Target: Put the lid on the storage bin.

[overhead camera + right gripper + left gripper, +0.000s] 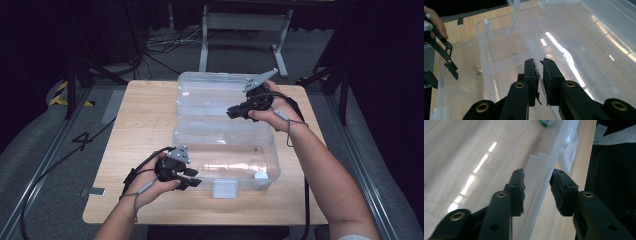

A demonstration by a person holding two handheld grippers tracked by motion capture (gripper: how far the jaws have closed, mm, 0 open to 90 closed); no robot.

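A clear plastic storage box (226, 150) sits on the wooden table (145, 125), its clear lid (210, 92) swung open toward the far side. My left gripper (192, 180) is at the box's near left corner. In the left gripper view it (537, 173) stands open, one jaw on each side of the box's front rim (544, 185). My right gripper (231, 113) reaches over the lid's near edge. In the right gripper view it (539, 62) is shut on that thin lid edge (524, 30). The left gripper's open jaws (449, 62) also show there.
A small white round thing (261, 175) lies inside the box at its near right corner. A white latch (225, 189) hangs on the box's front. A small silver piece (94, 191) lies at the table's front left. Cables and a metal stand (245, 30) are behind the table.
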